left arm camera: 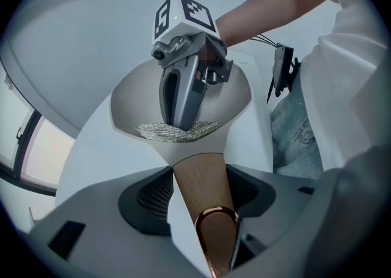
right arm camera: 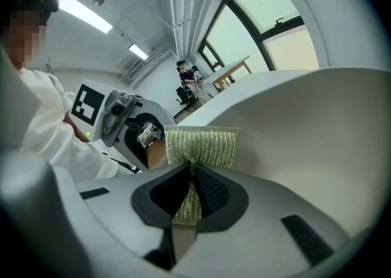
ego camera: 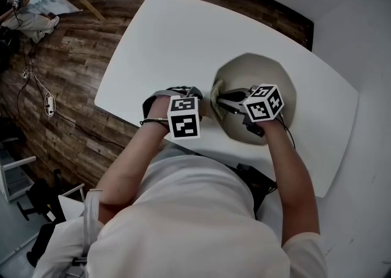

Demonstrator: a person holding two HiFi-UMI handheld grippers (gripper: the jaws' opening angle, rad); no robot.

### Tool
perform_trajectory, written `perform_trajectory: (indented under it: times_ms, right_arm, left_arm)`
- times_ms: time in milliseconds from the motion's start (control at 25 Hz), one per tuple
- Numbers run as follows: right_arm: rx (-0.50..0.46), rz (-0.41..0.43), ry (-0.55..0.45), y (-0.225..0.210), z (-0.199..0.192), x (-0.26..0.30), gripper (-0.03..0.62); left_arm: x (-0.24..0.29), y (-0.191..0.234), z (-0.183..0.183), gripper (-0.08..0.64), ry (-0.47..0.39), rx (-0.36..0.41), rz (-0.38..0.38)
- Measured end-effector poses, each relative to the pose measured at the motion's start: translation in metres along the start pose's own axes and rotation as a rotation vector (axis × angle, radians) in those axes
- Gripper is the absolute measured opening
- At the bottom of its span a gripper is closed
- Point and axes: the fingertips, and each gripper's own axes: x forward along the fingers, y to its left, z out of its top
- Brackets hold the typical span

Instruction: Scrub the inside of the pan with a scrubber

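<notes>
Low in the left gripper view, my left gripper [left arm camera: 201, 200] clamps the tan wooden handle [left arm camera: 197, 173] of the cream round pan [left arm camera: 131, 102]; a firm hold there should brace it. Beyond, my right gripper [right arm camera: 192, 196] pinches the silvery-green mesh scrubber [right arm camera: 201, 146], which I'd press flat and sweep round the wall. The pan, right of centre in the head view, holds only that scrubber.

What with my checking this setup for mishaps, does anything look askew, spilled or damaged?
Nothing stands out. The pan sits on the white table, its wooden handle clamped in the left hand-held gripper. The right hand-held gripper pinches the scrubber against the pan's inside. No spill or damage shows.
</notes>
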Motion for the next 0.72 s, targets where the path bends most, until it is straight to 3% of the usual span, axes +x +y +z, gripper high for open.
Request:
perform_trajectory:
  times_ms: [400,720]
  right_arm:
    - [0.033,0.148,0.070,0.025,-0.018,-0.008,0.040]
    - [-0.043,0.185,0.164,0.041,-0.039,-0.021,0.040]
  left_arm:
    - [0.000,0.001,0.001,0.259,0.012,-0.009,-0.003]
    - [-0.001,0.001,0.003,0.259,0.025,-0.028,-0.003]
